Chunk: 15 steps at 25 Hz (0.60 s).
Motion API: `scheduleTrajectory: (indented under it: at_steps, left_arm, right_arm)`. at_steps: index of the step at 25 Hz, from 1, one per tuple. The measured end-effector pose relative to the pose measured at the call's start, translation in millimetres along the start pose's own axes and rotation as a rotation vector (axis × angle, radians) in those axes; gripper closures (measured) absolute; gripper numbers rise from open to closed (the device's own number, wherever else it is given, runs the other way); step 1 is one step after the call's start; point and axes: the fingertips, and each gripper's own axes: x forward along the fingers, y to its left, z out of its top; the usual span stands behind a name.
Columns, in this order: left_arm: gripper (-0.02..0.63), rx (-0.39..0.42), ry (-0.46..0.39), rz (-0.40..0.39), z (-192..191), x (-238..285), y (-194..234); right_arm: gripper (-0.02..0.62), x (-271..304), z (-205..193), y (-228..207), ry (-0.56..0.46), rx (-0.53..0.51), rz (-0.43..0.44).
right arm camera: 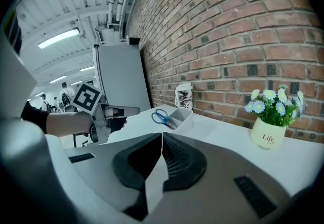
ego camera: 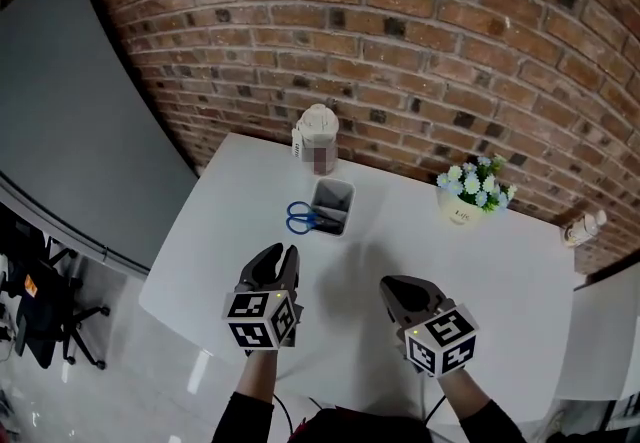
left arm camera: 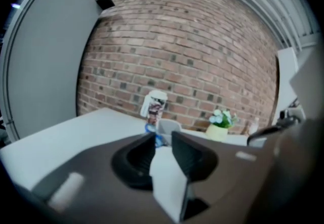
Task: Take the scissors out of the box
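The blue-handled scissors [ego camera: 300, 219] lean out of the left side of a small grey box [ego camera: 334, 208] that stands on the white table [ego camera: 210, 231]; their blades are inside the box. My left gripper [ego camera: 281, 253] hovers just short of the scissors, open, with nothing between its jaws. In the left gripper view the box [left arm camera: 168, 126] and the scissors [left arm camera: 150, 128] sit straight beyond the left gripper [left arm camera: 163, 136]. My right gripper [ego camera: 392, 283] is shut and empty, to the right and further back. The right gripper view shows the right gripper [right arm camera: 161, 134], the scissors [right arm camera: 161, 116] and the box [right arm camera: 182, 117].
A white lidded jar [ego camera: 317, 138] stands behind the box near the brick wall. A pot of flowers [ego camera: 472, 193] is at the back right, and a small bottle [ego camera: 583, 227] lies at the far right edge. The table's left edge drops to the floor beside a grey panel [ego camera: 70, 111].
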Motion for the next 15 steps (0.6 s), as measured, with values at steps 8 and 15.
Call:
scheduleTrajectory:
  at_steps: [8, 15]
  left_arm:
    - [0.484, -0.038, 0.042, -0.002, -5, 33, 14]
    - [0.476, -0.081, 0.087, -0.020, -14, 56, 24]
  right_arm:
    - [0.586, 25, 4, -8, 0.012, -0.004, 0.006]
    - [0.586, 44, 2, -15, 0.038, -0.009, 0.011]
